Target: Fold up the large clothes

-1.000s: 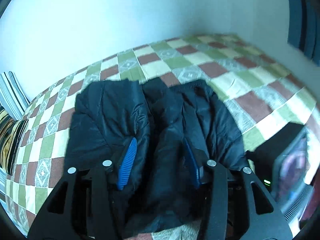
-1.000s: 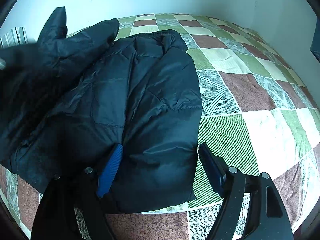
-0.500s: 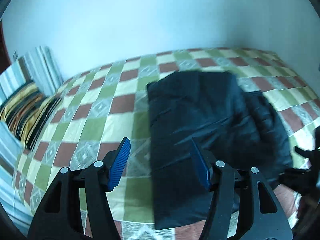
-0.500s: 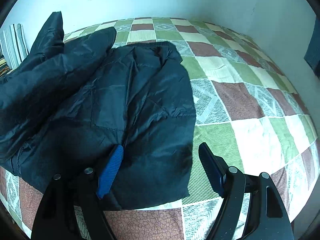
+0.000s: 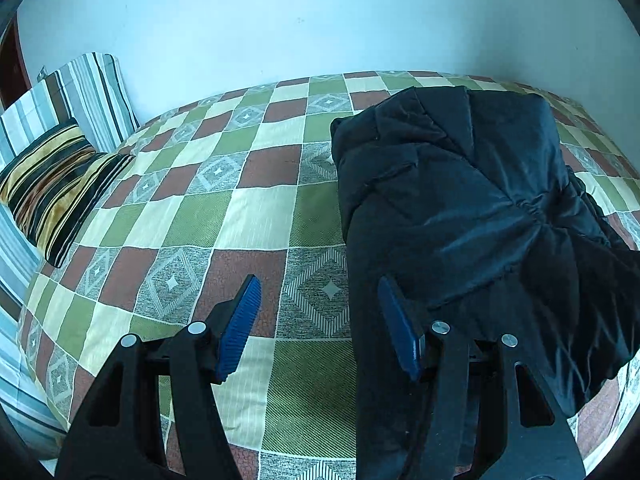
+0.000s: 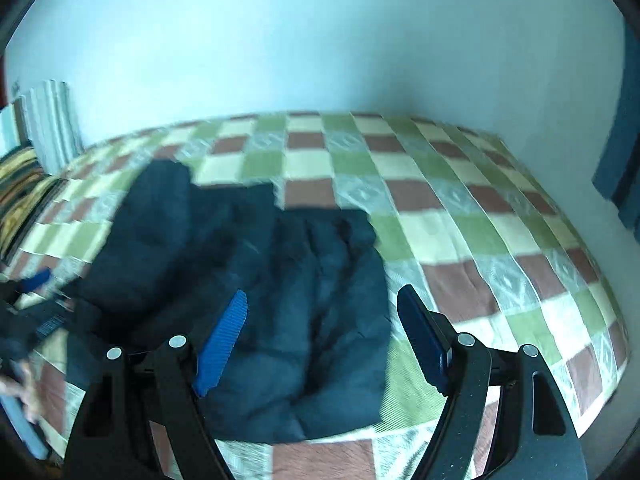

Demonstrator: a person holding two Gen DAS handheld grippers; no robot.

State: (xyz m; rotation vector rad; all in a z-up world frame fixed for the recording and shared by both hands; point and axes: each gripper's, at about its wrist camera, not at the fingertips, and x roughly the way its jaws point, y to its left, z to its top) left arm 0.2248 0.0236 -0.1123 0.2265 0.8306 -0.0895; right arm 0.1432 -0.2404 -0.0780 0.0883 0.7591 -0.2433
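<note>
Hand-held grippers (image 5: 320, 324) (image 6: 322, 336) angled downward (jaws apart)

Puffer jacket (image 5: 460, 208) lies folded on the bedspread (image 5: 256, 208), toward the right of the left wrist view, centre-left in the right wrist view (image 6: 280, 300). Two pillows at the left end of the bed: the striped cushion (image 5: 52, 188) lies in front, the upright pillow (image 5: 80, 92) leans against the wall (image 5: 320, 16) behind it. Wall runs behind the bed.

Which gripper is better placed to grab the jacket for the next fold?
Left, probably. The left gripper hovers open low at the dark jacket edge; the right gripper looks farther above it.
</note>
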